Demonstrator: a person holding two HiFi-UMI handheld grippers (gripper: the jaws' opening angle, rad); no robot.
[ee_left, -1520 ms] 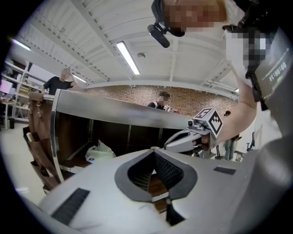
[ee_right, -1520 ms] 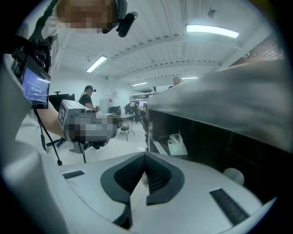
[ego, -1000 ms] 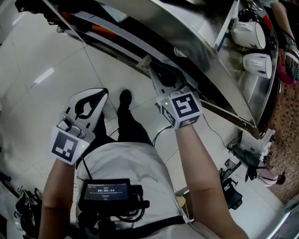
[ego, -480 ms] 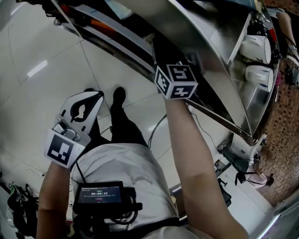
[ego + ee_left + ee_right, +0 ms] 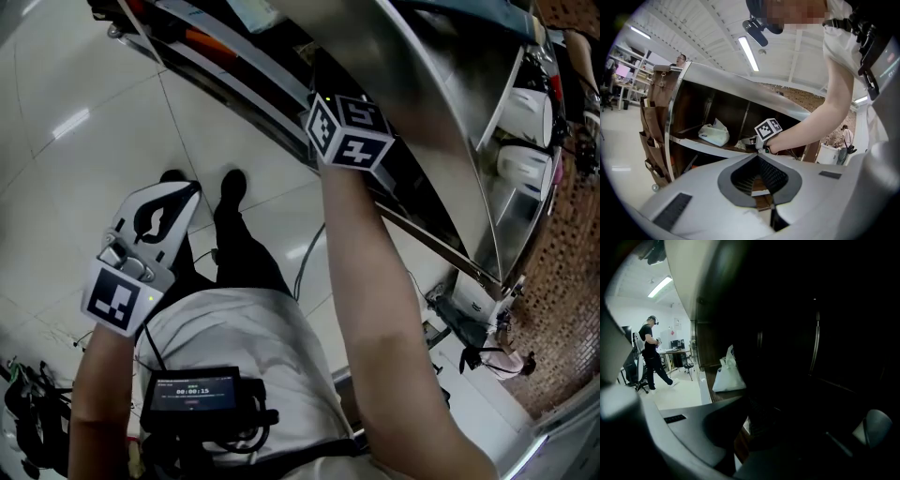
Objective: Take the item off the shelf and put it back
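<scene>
The shelf has a slanted metal top and a dark wooden board below it. A brown hanging organiser with pockets hangs on its left end. In the head view the metal top covers the jaws of the right gripper, so only its marker cube and the arm show. Far behind, a person stands on the pale floor.

The item is a white plastic bag, crumpled and soft, with a knotted top. It sits on the board near the front edge, toward the left end.

The right gripper is inside the shelf, beside the bag and not touching it, with its jaws pressed together and nothing seen between them. The left gripper hangs low above the floor, away from the shelf, with its jaws also closed and empty.
</scene>
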